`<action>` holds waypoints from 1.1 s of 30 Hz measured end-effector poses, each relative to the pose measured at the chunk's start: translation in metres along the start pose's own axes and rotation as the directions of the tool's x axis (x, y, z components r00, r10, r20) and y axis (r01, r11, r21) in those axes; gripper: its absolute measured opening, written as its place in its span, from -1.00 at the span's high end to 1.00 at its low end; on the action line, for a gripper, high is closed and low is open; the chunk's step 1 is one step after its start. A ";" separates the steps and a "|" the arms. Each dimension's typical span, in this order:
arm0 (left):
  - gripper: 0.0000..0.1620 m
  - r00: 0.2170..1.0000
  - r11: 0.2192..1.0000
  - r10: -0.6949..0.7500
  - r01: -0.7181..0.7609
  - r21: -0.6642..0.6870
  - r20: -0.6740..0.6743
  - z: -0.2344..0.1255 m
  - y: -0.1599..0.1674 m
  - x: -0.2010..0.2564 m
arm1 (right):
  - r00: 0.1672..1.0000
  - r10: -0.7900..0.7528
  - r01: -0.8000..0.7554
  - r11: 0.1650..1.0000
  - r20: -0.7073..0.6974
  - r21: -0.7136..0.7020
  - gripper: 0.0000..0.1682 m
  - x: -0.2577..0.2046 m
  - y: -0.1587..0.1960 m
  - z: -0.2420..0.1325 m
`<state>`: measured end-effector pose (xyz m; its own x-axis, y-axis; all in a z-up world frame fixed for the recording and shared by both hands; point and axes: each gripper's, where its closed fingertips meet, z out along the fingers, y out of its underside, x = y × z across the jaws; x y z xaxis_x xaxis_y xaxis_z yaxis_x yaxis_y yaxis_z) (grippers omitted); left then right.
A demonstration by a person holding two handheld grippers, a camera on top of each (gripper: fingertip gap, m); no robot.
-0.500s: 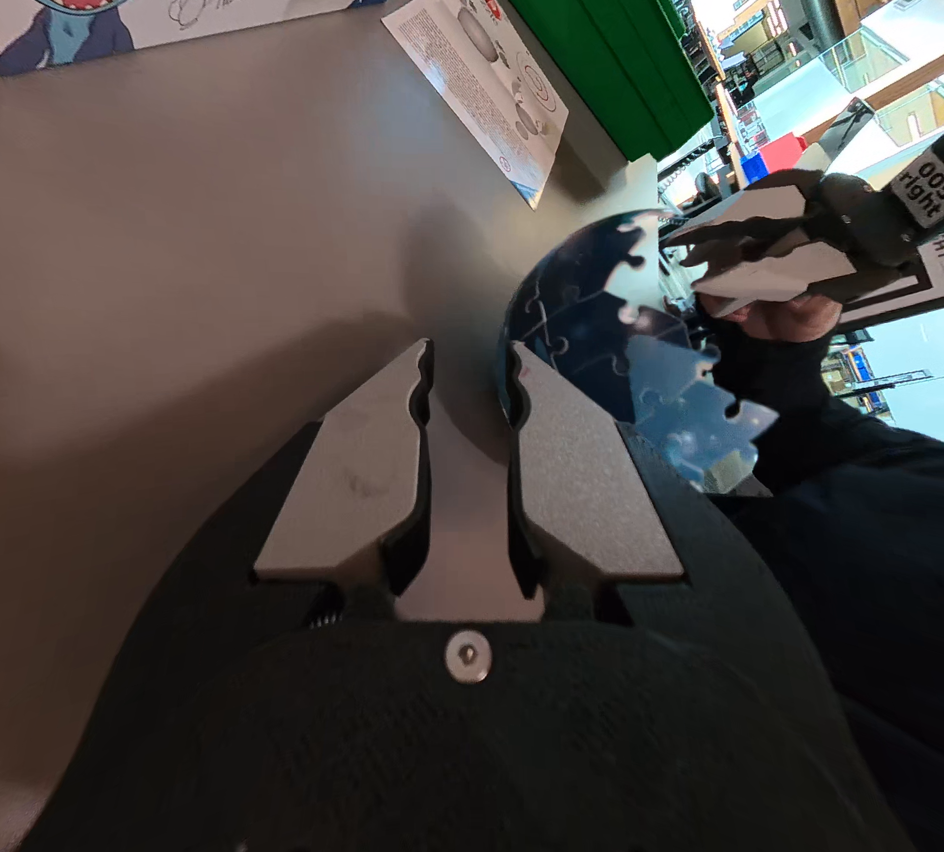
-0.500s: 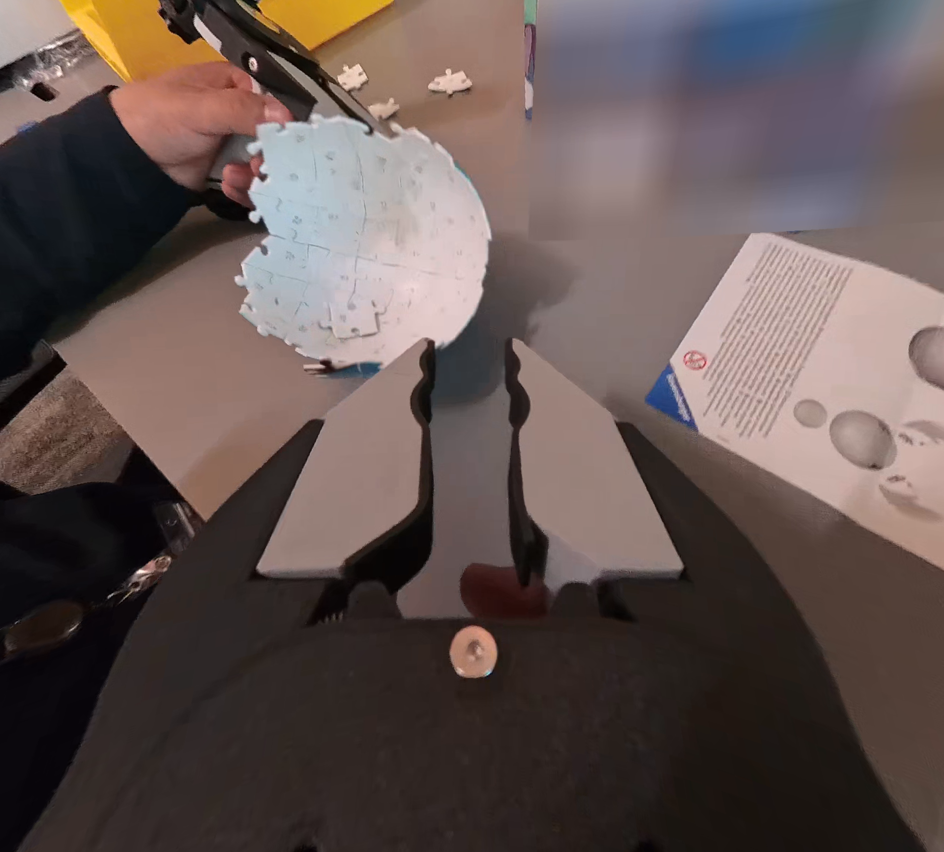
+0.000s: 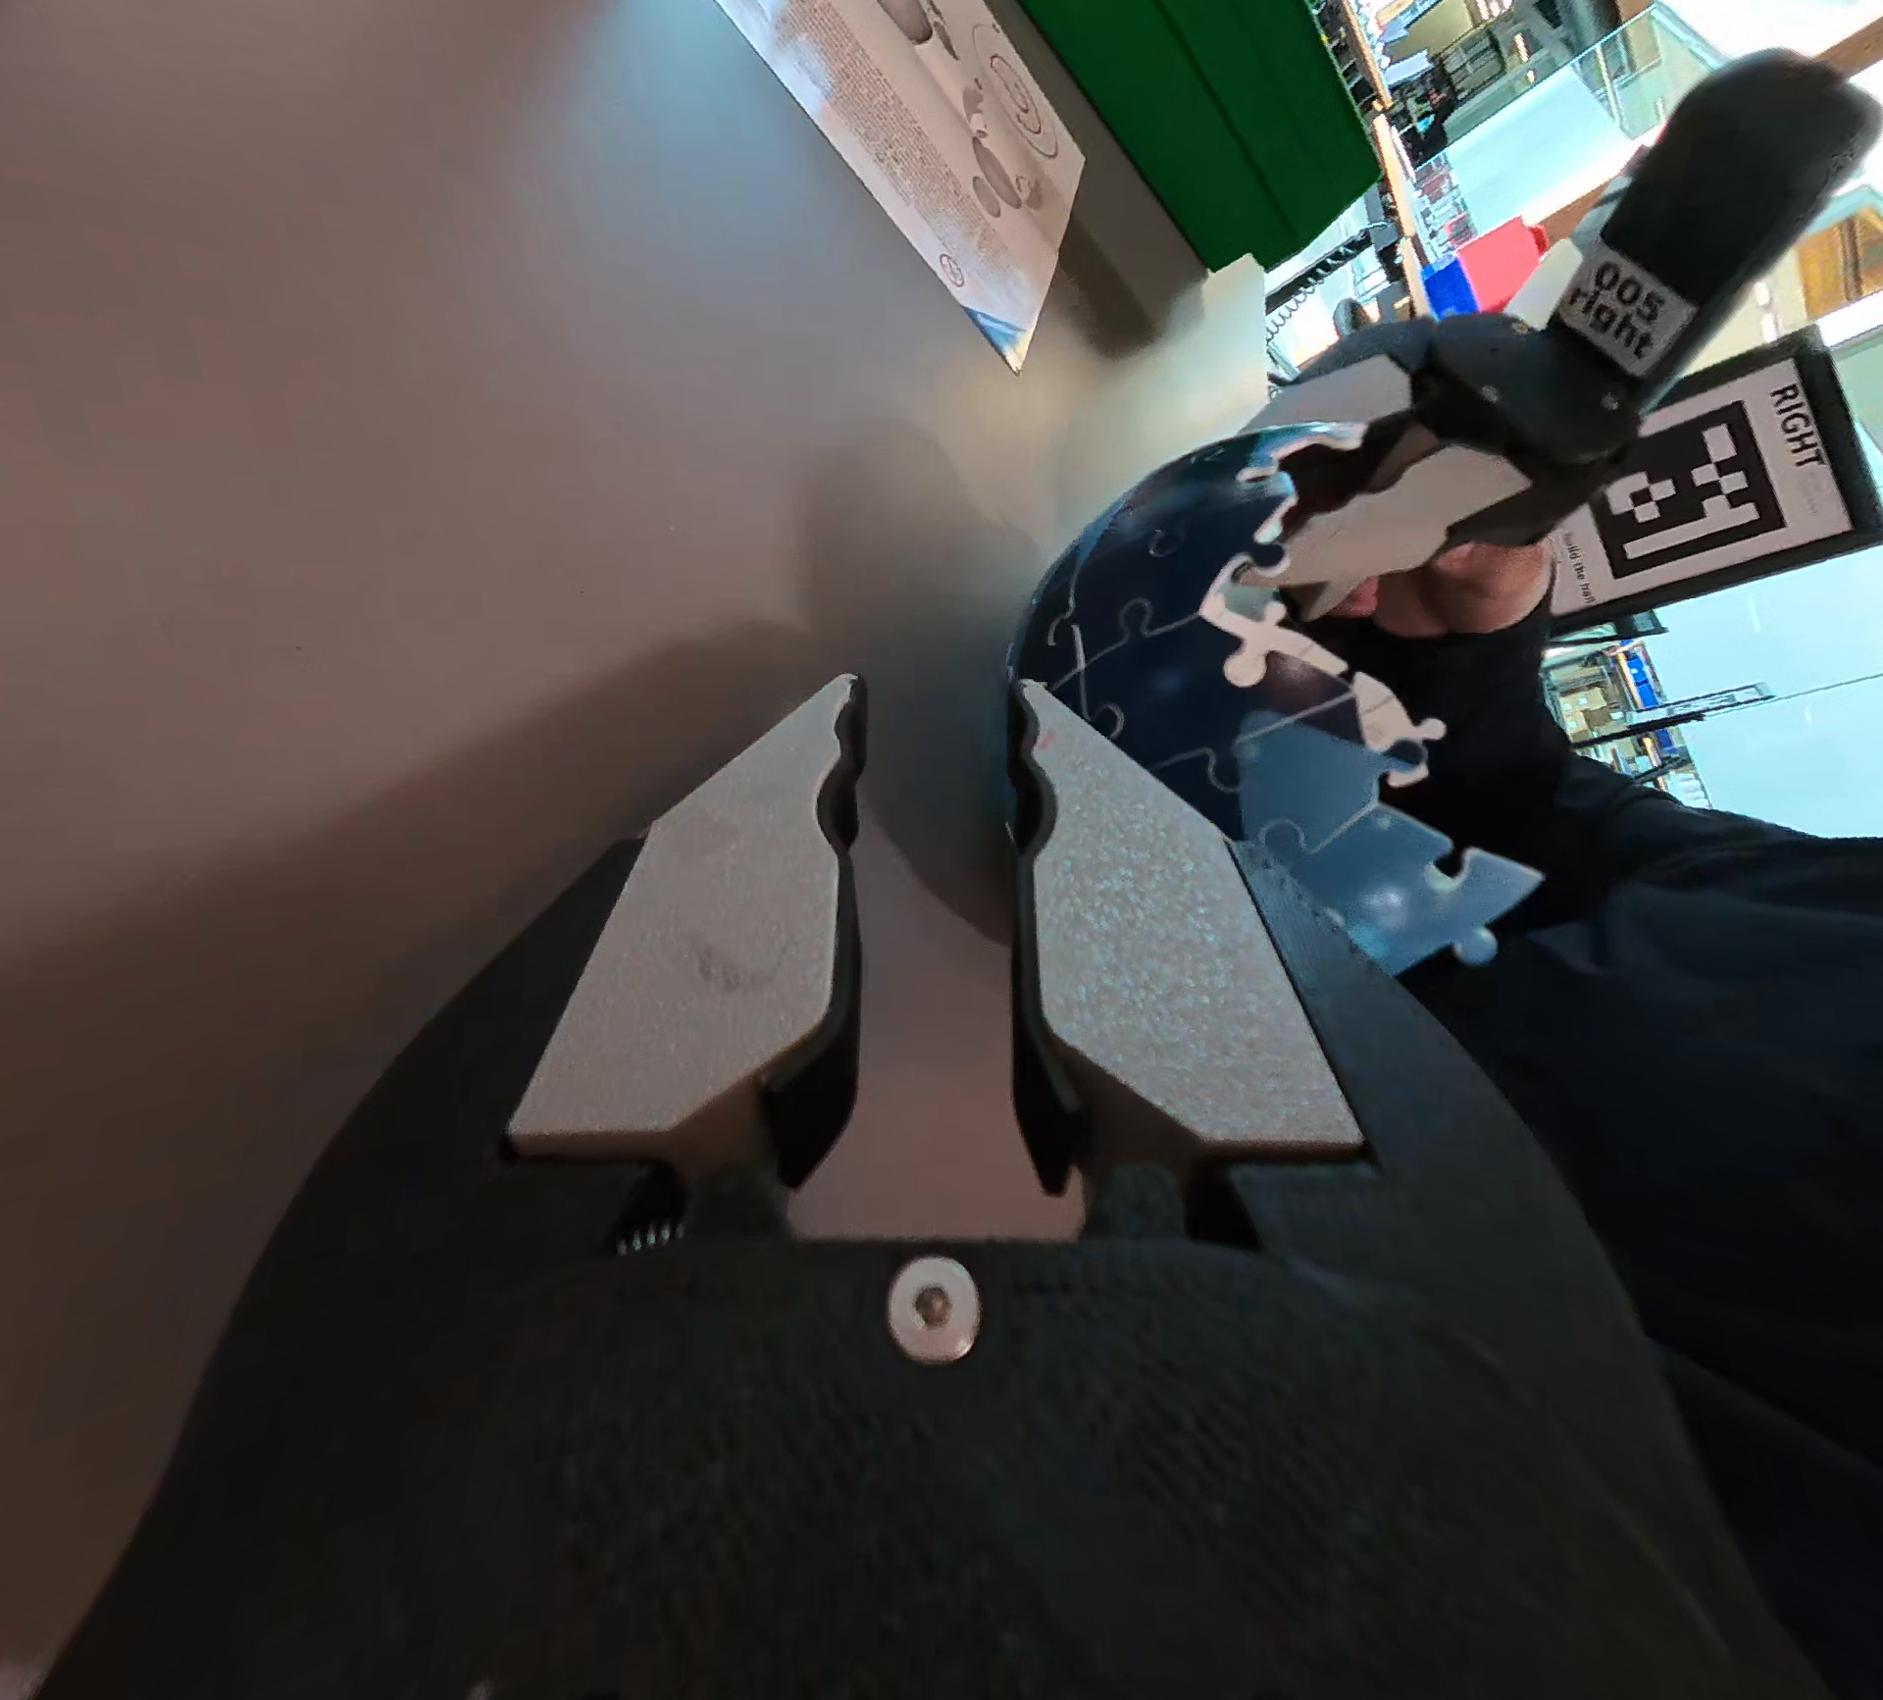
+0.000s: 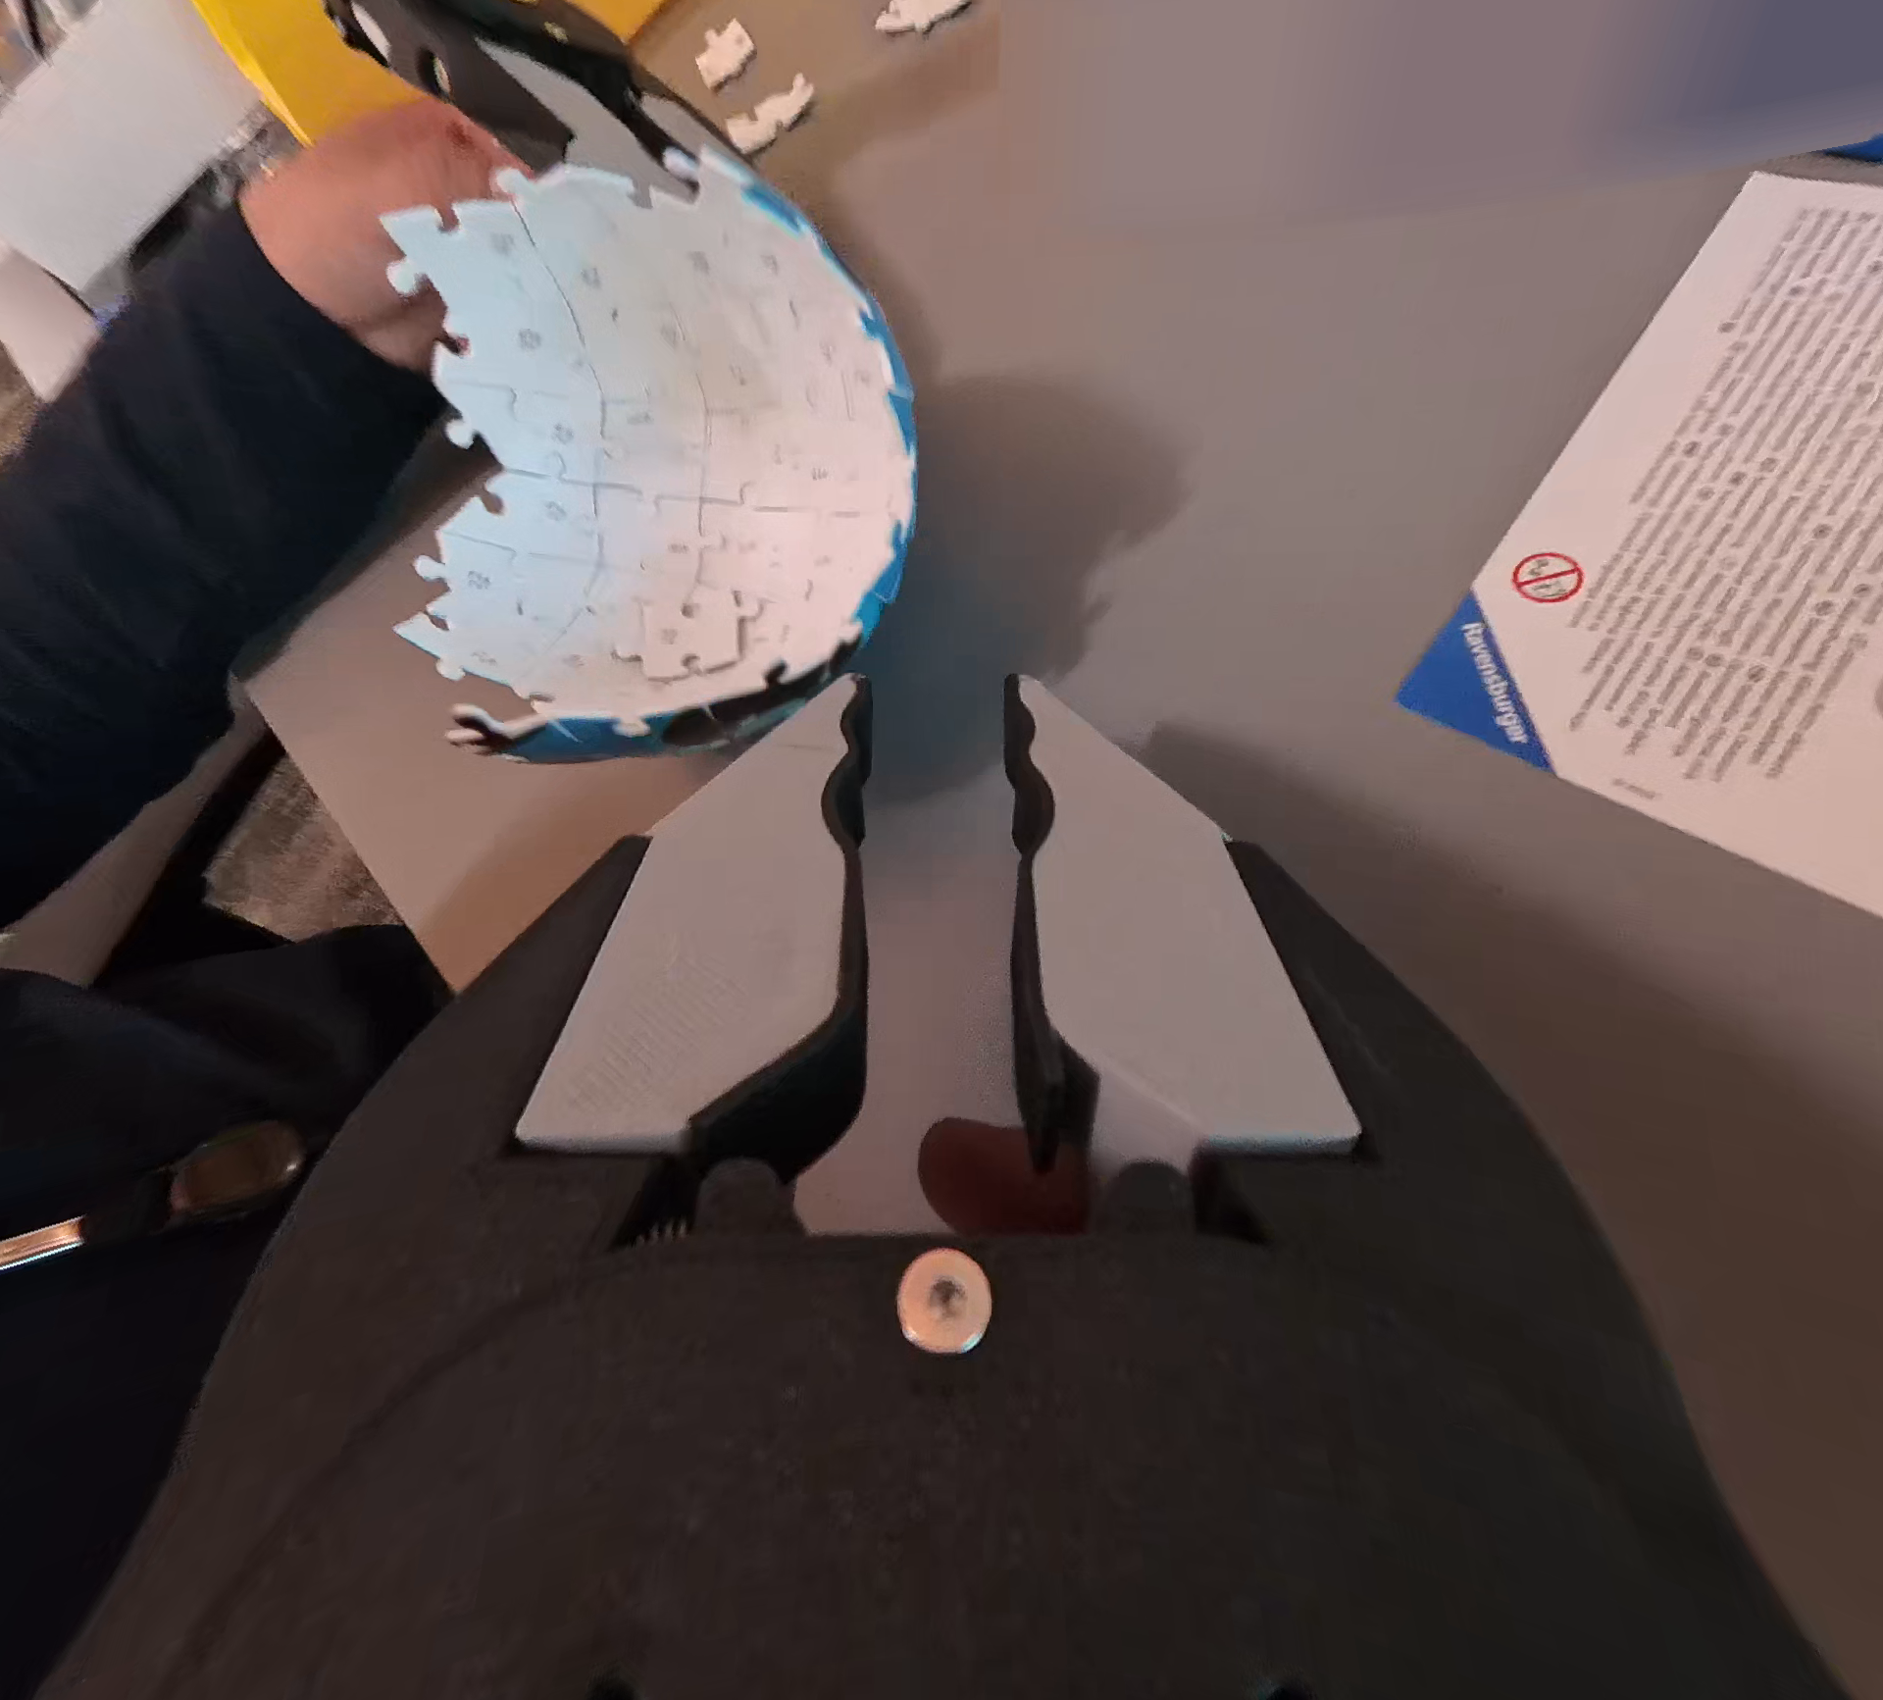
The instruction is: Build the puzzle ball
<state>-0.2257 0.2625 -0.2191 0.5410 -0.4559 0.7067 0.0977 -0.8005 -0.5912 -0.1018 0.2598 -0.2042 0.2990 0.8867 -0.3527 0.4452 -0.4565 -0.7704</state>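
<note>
Three loose pieces (image 4: 774, 112) beyond the puzzle ball (image 4: 673, 489) appear only in the right wrist view; both the left gripper (image 3: 932, 713) and the right gripper (image 4: 935, 713) stand apart, empty, beside it.

Each of the 2 cameras sits on its own gripper and looks forward along the fingers, low and very near the grey table (image 3: 408, 428). The left wrist view faces the right gripper (image 3: 1314, 520); the right wrist view faces the left gripper (image 4: 652, 153). Both share the half-built puzzle ball (image 4: 673, 489) and the instruction sheet (image 3: 917, 122).
</note>
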 end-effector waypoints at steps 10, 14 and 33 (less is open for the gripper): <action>0.68 1.000 1.000 0.002 -0.002 -0.013 0.010 0.003 0.003 0.000 | 0.996 -0.046 0.045 0.999 0.080 0.021 0.61 0.014 -0.035 0.001; 0.67 0.999 1.000 0.007 -0.007 -0.007 0.032 0.002 0.002 -0.003 | 0.987 -0.129 0.116 0.984 0.097 0.134 0.47 0.022 -0.055 0.012; 0.46 0.895 0.952 0.115 -0.224 0.210 0.432 -0.068 -0.046 -0.026 | 0.917 -0.299 0.357 0.910 -0.264 0.210 0.29 0.089 -0.111 0.053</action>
<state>-0.3010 0.2844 -0.1835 0.8560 -0.3319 0.3965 0.1475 -0.5782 -0.8025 -0.1690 0.3932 -0.1779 0.3637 0.9304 0.0468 0.3343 -0.0835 -0.9388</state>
